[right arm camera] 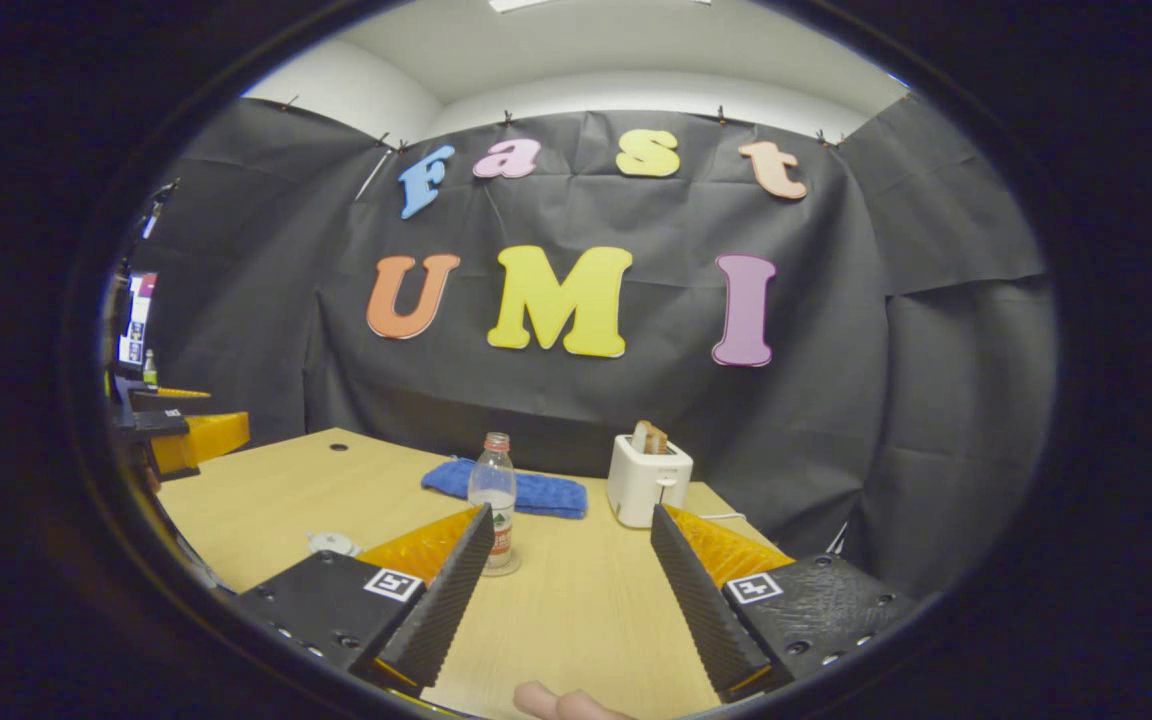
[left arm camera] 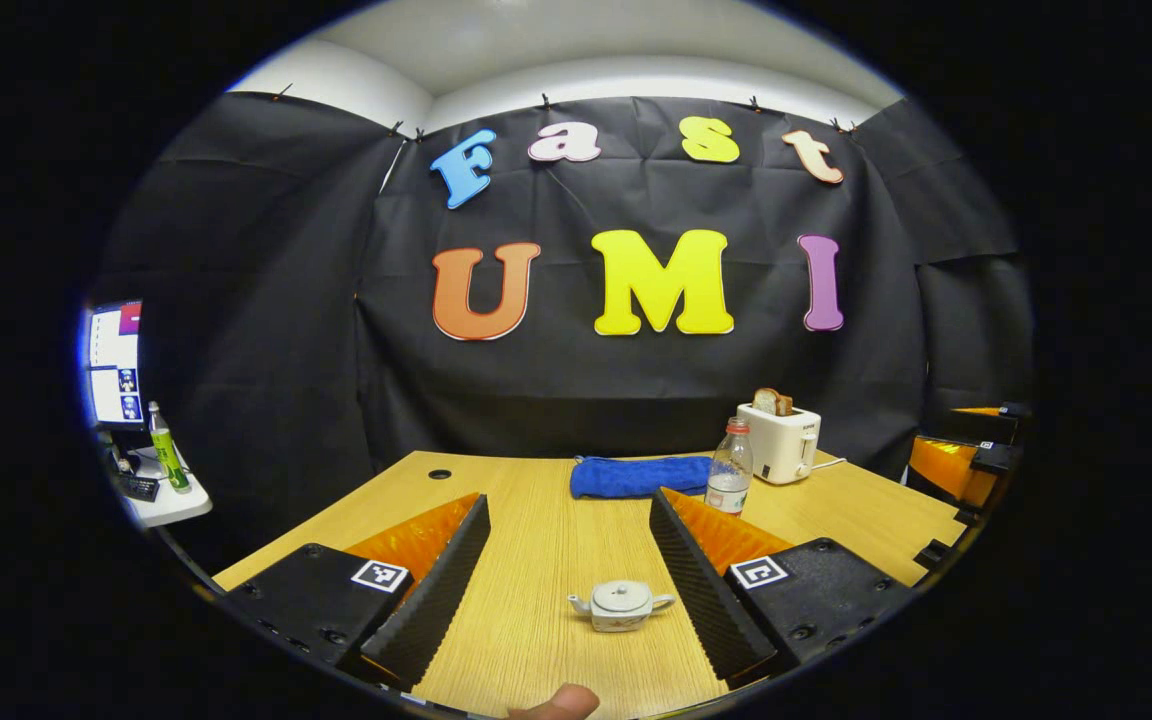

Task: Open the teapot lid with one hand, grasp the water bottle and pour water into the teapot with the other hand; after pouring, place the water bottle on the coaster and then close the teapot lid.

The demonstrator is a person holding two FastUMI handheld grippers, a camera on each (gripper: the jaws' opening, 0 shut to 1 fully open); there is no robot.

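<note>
- Teapot, small, white and ceramic (left arm camera: 622,605), sits on our pale wooden desk (left arm camera: 546,545) with its lid on, between the spread fingers of our left tool (left arm camera: 568,580).
- Our clear plastic water bottle with a red cap (right arm camera: 494,500) stands upright near the blue folded towel (right arm camera: 511,492).
- Our right tool (right arm camera: 566,590) is spread apart, holding nothing.
- We judge nothing done yet: lifting the lid, pouring, setting down and closing all remain.
</note>
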